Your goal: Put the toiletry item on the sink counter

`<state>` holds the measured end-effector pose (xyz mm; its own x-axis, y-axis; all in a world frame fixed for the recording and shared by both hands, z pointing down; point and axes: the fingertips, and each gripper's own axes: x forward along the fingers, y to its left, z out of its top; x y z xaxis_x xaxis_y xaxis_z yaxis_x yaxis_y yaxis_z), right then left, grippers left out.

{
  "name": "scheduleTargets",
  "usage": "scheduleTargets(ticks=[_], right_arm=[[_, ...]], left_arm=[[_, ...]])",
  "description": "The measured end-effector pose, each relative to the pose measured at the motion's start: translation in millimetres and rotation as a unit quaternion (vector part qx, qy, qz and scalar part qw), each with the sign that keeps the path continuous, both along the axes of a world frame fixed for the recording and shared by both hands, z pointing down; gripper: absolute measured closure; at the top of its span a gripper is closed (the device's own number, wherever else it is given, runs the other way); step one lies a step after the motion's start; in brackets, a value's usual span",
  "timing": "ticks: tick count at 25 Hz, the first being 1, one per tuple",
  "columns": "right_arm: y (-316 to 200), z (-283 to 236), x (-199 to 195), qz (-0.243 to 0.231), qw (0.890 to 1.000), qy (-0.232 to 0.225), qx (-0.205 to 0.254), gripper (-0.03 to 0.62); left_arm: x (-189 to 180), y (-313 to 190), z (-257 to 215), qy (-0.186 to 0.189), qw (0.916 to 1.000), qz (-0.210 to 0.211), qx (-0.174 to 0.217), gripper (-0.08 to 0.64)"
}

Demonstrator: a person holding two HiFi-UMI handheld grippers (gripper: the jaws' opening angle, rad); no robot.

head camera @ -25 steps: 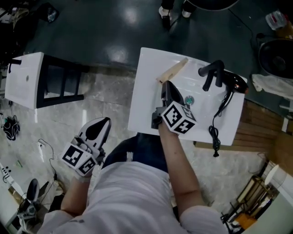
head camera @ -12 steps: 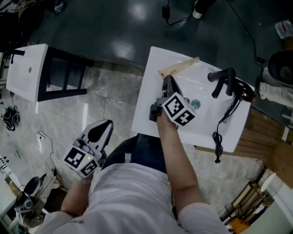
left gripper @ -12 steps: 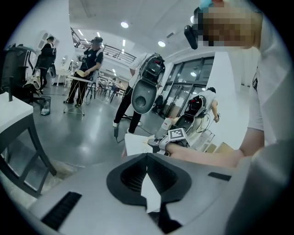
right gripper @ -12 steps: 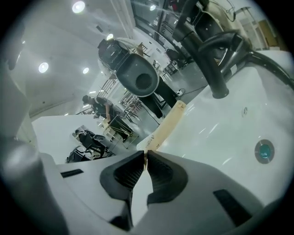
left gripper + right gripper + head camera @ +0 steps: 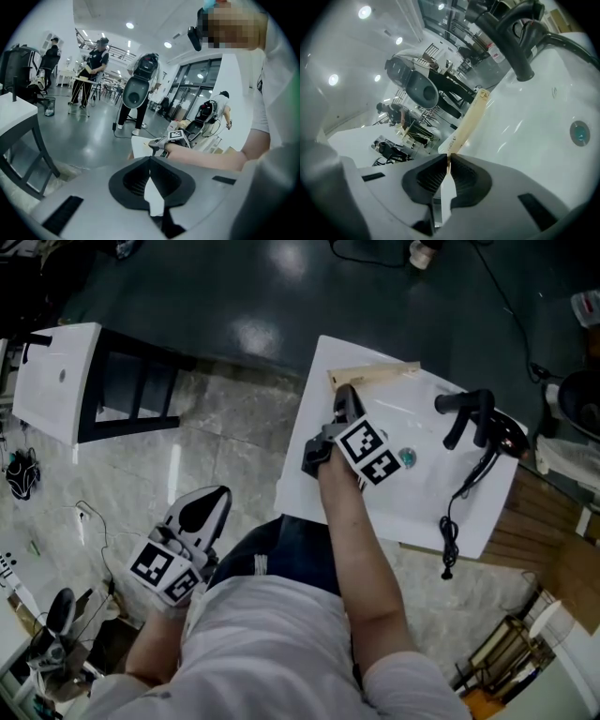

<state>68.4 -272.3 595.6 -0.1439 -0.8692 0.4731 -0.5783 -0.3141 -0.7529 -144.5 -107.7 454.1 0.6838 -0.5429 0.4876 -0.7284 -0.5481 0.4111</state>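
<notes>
Sink counter (image 5: pixel 403 512): toiletry item (image 5: pixel 375 374) has swung since a second ago and now lies flatter along the far edge. Right gripper (image 5: pixel 343 395) is still at its near end. The fingers (image 5: pixel 431 176) are pinched closed on that end, and the rest of the item runs straight out beyond the fingertips. Left gripper (image 5: pixel 217 495) is low by the person's side, fingers closed, nothing between them.

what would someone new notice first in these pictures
A white sink fills the middle of the head view, with a black tap and a black hair dryer on its right side. The right tongs are closed on the near end of a long beige packet lying on the counter's far corner, while the left tongs hang shut and empty by the person's hip.
</notes>
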Motion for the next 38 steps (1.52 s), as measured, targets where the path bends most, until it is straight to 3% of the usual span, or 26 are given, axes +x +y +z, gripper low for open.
scheduleTargets(ticks=[16, 26, 38], right_arm=[[-31, 11, -9, 0.028, 0.998, -0.062, -0.004, 0.563], [-38, 6, -4, 0.03, 0.997, -0.071, 0.005, 0.563], [-14, -41, -16, -0.032, 0.997, -0.048, 0.045, 0.564]], left_arm=[[-9, 2, 6, -0.006, 0.9996, -0.026, -0.006, 0.543], [-5, 1, 6, -0.008, 0.9996, -0.027, -0.004, 0.543], [11, -8, -13, 0.001, 0.9998, -0.009, 0.018, 0.543]])
